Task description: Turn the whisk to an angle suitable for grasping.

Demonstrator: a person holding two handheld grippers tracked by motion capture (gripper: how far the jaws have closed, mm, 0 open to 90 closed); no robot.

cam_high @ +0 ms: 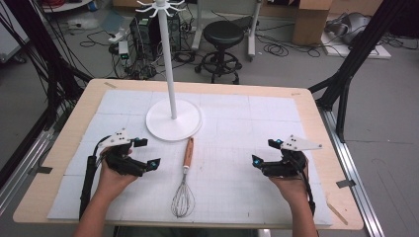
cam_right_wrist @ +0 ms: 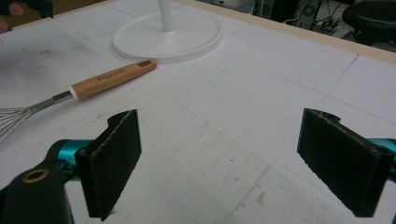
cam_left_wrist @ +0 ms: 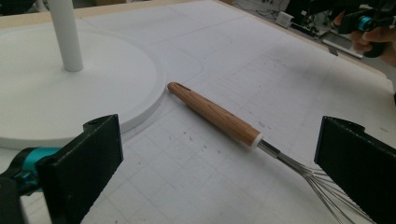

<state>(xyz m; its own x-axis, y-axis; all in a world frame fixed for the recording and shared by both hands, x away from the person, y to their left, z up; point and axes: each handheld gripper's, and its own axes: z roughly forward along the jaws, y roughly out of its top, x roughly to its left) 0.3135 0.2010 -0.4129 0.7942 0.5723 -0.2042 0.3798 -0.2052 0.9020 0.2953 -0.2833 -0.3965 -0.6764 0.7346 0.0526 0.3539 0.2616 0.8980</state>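
Lying flat on the white gridded mat (cam_high: 237,123) that covers the light wooden table (cam_high: 64,143), the wire balloon whisk with a tapered wooden handle (cam_high: 185,177) sits a little left of the middle of the mat's near half, its handle pointing toward the far edge and its steel wire head toward the near edge. The handle's tip lies just beside the rim of the round white base of the tall white hook stand (cam_high: 173,120), though whether the two touch cannot be told. In the left gripper view the whisk (cam_left_wrist: 219,116) runs slantwise between the two black jaws and beyond them, and printed lettering runs along the handle in the right gripper view (cam_right_wrist: 112,74). To the whisk's left, the left gripper (cam_high: 144,153) is held low over the mat in the person's left hand (cam_high: 111,177), its jaws spread wide with nothing between them, aimed inward toward the whisk handle but apart from it. Well to the whisk's right, near the mat's right edge, the right gripper (cam_high: 267,152) is held in the right hand (cam_high: 291,185), its jaws likewise spread wide and empty, pointing toward the stand's base (cam_right_wrist: 168,35). Beyond the table's far edge a black round stool (cam_high: 224,34) stands on the grey floor among loose cables.
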